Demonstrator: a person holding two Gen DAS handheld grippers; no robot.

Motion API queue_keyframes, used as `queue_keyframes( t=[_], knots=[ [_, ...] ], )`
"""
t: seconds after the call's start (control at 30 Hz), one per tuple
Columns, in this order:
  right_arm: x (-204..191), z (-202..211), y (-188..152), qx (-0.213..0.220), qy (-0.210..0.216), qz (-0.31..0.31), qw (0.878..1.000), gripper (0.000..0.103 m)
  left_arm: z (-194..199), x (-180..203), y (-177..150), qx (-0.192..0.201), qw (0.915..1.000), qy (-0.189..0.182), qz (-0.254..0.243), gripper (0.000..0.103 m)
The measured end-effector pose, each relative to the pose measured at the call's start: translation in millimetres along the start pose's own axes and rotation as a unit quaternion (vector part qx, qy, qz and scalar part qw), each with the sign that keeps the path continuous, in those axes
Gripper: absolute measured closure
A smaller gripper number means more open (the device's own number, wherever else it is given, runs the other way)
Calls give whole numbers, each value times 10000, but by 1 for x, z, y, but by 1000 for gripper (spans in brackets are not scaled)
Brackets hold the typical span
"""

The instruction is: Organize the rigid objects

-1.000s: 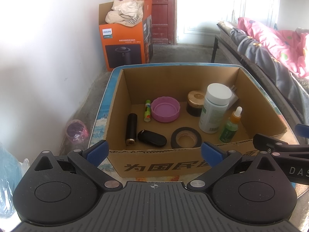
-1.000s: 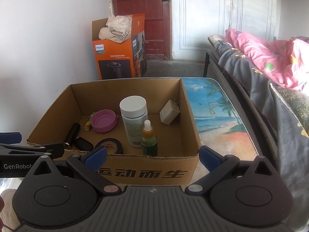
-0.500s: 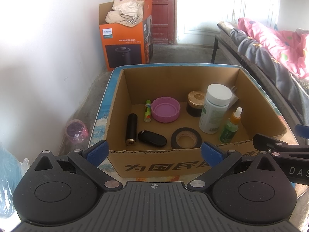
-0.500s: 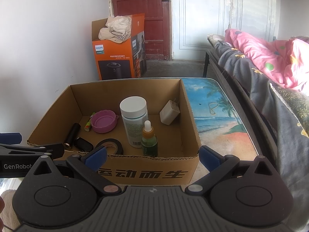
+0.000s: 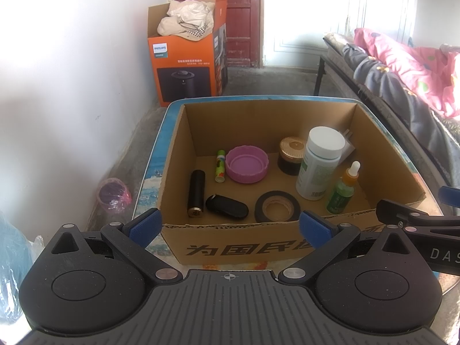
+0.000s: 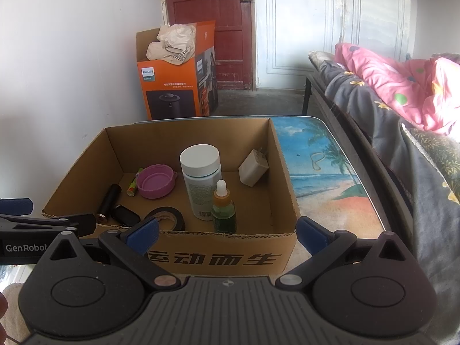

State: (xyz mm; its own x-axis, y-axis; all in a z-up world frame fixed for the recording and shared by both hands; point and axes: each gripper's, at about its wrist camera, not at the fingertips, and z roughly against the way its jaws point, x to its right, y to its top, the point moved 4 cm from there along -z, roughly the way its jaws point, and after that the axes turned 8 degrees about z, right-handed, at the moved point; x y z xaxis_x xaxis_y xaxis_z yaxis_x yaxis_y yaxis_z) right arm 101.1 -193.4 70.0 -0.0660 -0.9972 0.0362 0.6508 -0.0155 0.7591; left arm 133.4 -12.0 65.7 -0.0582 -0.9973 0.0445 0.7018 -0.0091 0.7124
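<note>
Orange box (image 5: 184, 66) far ahead, left: "PHILIPS" on white tag. Cardboard box (image 5: 244, 251) just ahead, front wall: "为国民" in left view, "运动而生" in right view. Left hand-held gripper (image 6: 17, 230) arm: "GenRobot". Right hand-held gripper (image 5: 417, 215) arm: "DAS", cut off.

Matt brown corrugated cardboard box (image 5: 267, 120) with rough torn rim, glossy white plastic bottle (image 5: 319, 164) (paper label), smooth pink plastic lid (image 5: 247, 164), matt black tape roll (image 5: 277, 210), ribbed gold-topped jar (image 5: 291, 155), glossy printed tabletop (image 6: 325, 169).

One box (image 5: 230, 247) holds two bottles (image 5: 319, 164) (image 5: 343, 192), one tape roll (image 5: 277, 210).
</note>
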Motion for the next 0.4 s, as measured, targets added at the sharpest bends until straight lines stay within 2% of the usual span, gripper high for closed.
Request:
queue_keyframes(
  t=[0.4],
  knots=[
    [-4, 4, 2, 24, -30, 11, 10000, 0, 5, 1, 2, 32, 10000, 4, 31, 1]
  ],
)
